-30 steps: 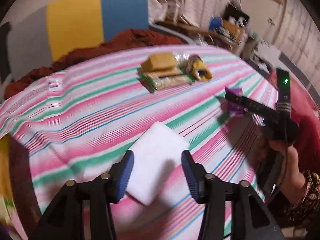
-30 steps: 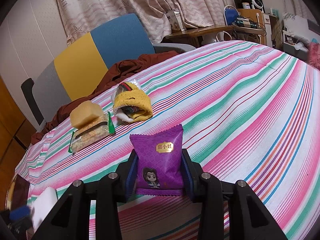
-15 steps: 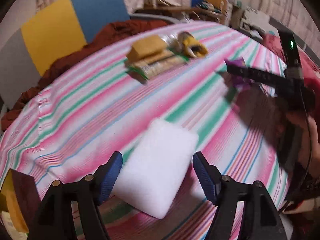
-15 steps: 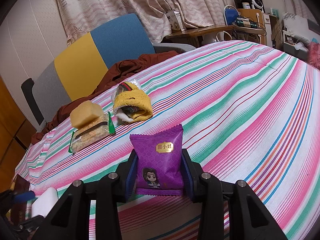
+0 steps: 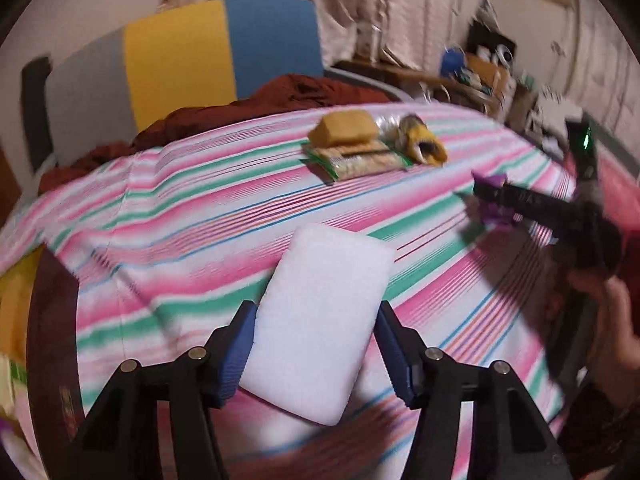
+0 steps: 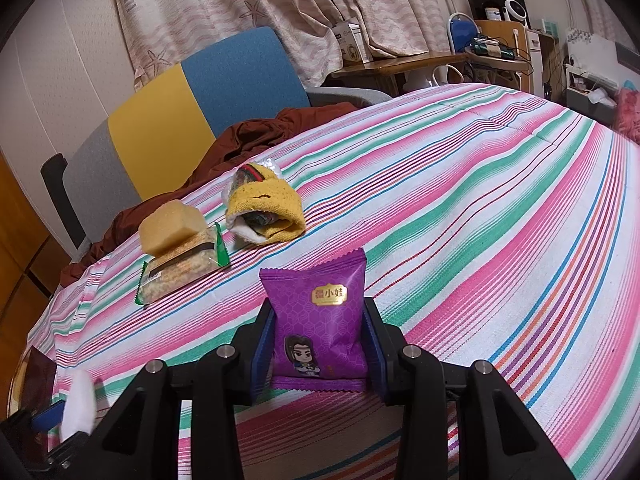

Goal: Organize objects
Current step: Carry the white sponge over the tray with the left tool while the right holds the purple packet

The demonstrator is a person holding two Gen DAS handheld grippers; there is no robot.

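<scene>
Right gripper [image 6: 319,350], seen along its own fingers, is clamped on an upright purple snack packet [image 6: 320,320], its blue pads pressing both side edges just above the striped cloth [image 6: 480,200] that covers the table. Left gripper [image 5: 312,344] straddles a white foam block [image 5: 320,304] lying flat on the cloth at the near left; its jaws are closing, with the block between the pads, and contact cannot be confirmed through the blur. Farther back on the cloth lie a yellow sponge [image 6: 170,226] stacked on a green-edged wrapped bar [image 6: 182,274], and just to their right a yellow knitted piece [image 6: 264,210] rolled around a wrapped item. Behind the table stands a grey, yellow and blue chair [image 6: 192,120] draped with rust-brown fabric [image 6: 248,136].
</scene>
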